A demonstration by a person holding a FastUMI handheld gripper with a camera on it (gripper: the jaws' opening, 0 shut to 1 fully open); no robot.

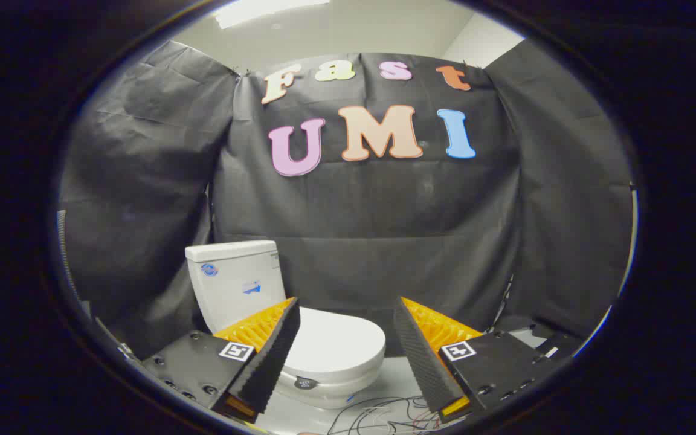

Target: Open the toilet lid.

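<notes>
Ahead, smooth oval lid (339,339) closed; tongs (345,320) agape.

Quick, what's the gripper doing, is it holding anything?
Gripper: open, holding nothing; its fingers spread apart, with the closed toilet lid just ahead between them.

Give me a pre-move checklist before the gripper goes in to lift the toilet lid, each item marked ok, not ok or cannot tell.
1. Gripper open: ok, fingers spread wide with nothing between them.
2. Glossy white oval toilet lid in sight: ok, it lies down flat, closed, just ahead of the fingers, partly behind one finger.
3. Lid's front edge free to hook: ok, nothing rests on it.
4. Room to swing up: ok, the white ceramic tank stands behind the lid.
5. Loose thin wires on the floor by the bowl: not ok, a snag risk if the gripper goes low.
6. Hinge moves freely: cannot tell.
</notes>
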